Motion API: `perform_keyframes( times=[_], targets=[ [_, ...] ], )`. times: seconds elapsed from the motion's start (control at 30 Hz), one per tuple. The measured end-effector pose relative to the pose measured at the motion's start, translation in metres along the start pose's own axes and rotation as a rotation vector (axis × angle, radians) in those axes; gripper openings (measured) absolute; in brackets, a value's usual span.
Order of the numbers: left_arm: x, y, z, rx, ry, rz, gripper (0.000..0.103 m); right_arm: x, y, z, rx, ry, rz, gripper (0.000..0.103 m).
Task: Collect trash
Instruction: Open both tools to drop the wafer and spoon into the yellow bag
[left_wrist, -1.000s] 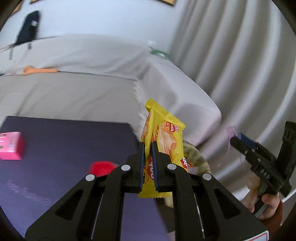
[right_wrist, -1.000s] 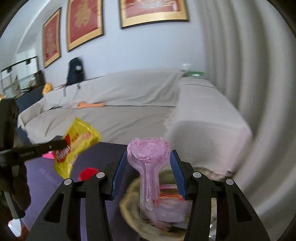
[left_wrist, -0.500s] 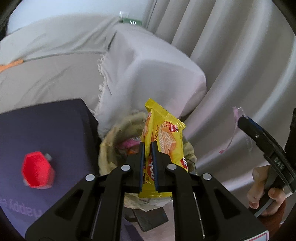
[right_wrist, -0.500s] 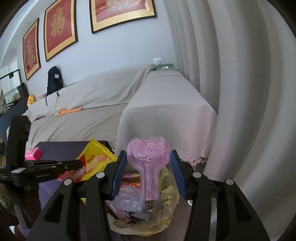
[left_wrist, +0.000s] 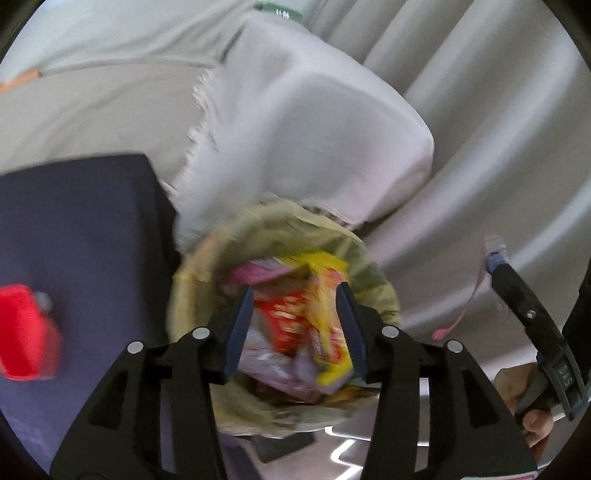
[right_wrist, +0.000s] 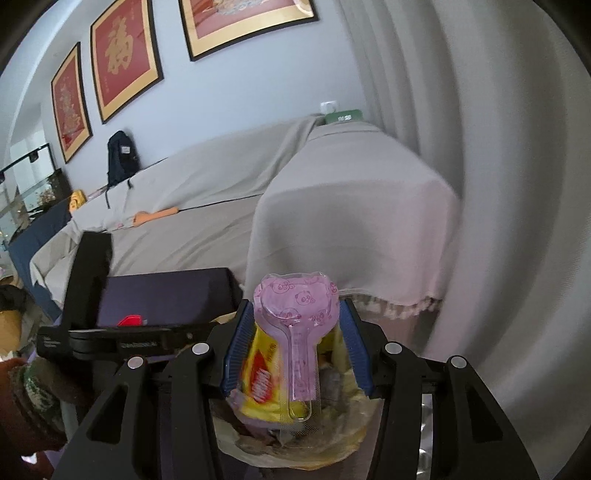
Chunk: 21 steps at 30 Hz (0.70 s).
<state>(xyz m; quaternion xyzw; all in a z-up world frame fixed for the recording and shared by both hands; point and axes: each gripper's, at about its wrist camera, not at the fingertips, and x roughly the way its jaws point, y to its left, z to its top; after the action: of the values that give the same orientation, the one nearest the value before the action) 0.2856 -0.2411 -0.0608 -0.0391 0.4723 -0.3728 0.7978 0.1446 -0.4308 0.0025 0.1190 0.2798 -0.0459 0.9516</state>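
My left gripper (left_wrist: 299, 332) hung over round bin lined with yellowish bag (left_wrist: 207, 258); jaws had just been opening, stood apart. Blurred yellow snack wrapper (left_wrist: 325, 317) lay between them, free of pads, atop trash in bin. My right gripper (right_wrist: 295, 343) clamped on pink heart-shaped clear plastic blister pack (right_wrist: 295, 306), upright above same bin. Red object (left_wrist: 26, 332) sat on dark purple table (left_wrist: 85, 221).

A home living room.
A long sofa (right_wrist: 207, 206) under a grey cover, framed red pictures (right_wrist: 123, 59) on the wall, pale floor-length curtains (right_wrist: 461, 110) beside it.
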Motion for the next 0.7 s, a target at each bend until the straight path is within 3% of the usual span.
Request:
perform_keyframes(
  times=[0.2, 0.4, 0.57, 0.7],
  targets=[
    [-0.057, 0.021, -0.019, 0.003, -0.12, 0.098, 0.05, 0.053, 0.015, -0.023, 0.009, 0.053, 0.029, 0.046],
    [-0.116, 0.035, -0.057, 0.01, -0.167, 0.201, 0.058, 0.111, 0.021, -0.056, 0.001, 0.193, -0.025, 0.046],
    [-0.153, 0.043, -0.098, -0.009, -0.165, 0.286, 0.065, 0.122, 0.022, -0.074, -0.027, 0.224, -0.08, 0.046],
    [-0.176, 0.047, -0.138, -0.035, -0.181, 0.387, 0.066, 0.109, 0.02, -0.074, 0.015, 0.229, -0.033, 0.047]
  ],
)
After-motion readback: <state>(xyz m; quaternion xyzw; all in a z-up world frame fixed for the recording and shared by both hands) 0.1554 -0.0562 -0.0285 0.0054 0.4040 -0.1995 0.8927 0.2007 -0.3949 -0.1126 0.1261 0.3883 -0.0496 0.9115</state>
